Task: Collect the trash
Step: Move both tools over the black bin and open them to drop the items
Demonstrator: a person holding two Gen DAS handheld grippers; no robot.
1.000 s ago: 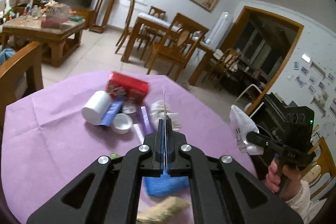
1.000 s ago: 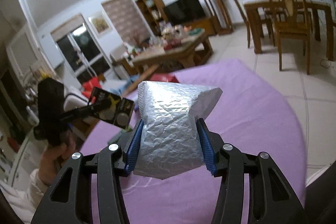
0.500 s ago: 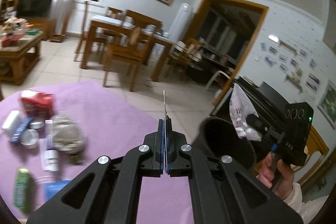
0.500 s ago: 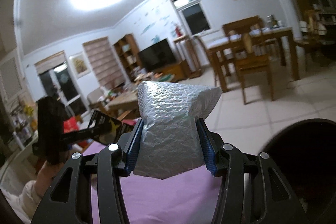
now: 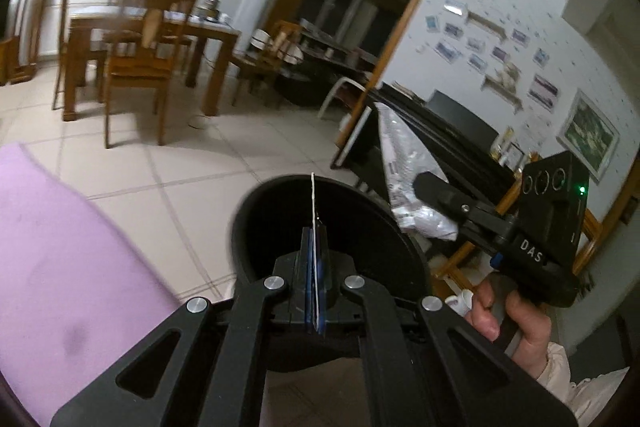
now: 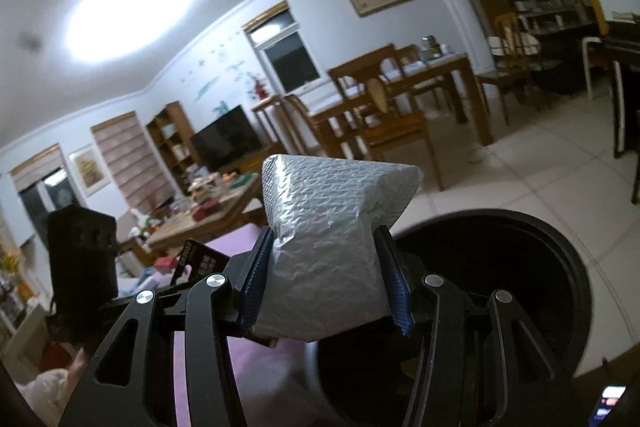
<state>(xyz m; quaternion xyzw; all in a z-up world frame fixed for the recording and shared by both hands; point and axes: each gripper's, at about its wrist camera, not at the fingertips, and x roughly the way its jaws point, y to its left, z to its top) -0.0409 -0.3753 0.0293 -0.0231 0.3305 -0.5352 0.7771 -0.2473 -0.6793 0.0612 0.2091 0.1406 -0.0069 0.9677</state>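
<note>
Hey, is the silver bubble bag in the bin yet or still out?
Out: the right hand-held gripper holds the bag beside the bin.

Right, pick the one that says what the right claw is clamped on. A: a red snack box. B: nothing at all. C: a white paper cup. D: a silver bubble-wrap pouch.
D: in the right wrist view the right claw has its blue pads pressed against both sides of a silver bubble-wrap pouch, beside the black bin.

Silver bubble-textured pouch [image 6: 324,251], black bin [image 5: 280,219], lilac tablecloth [image 5: 60,267], blue-padded black jaws.
</note>
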